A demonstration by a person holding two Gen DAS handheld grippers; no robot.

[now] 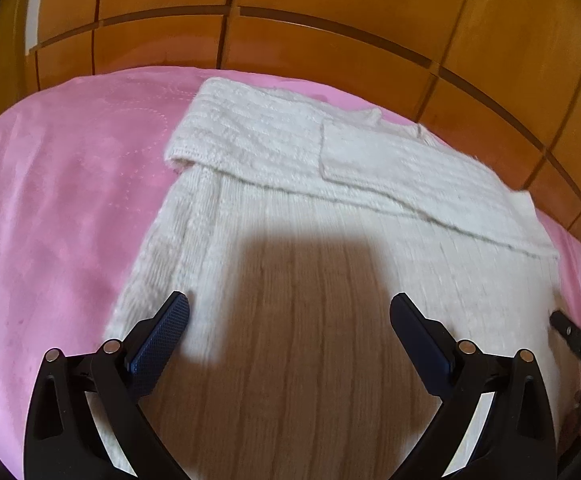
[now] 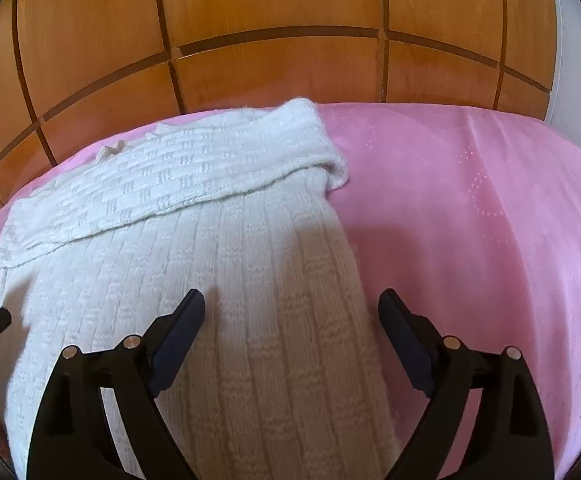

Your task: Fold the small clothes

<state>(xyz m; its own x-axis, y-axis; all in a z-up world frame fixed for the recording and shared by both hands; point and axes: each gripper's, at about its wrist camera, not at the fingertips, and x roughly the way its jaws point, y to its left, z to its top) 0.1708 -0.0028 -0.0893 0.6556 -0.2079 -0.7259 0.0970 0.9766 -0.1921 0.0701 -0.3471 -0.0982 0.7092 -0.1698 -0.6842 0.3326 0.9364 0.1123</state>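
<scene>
Left wrist view: the left gripper hangs with its jaws spread wide and nothing between them, over the lower body of a white knit sweater. Right wrist view: the right gripper is likewise wide and holds nothing, above the sweater's right edge. Both sleeves lie folded across its chest on a pink bedspread. Behind stands a wooden wardrobe. No writing is legible.
</scene>
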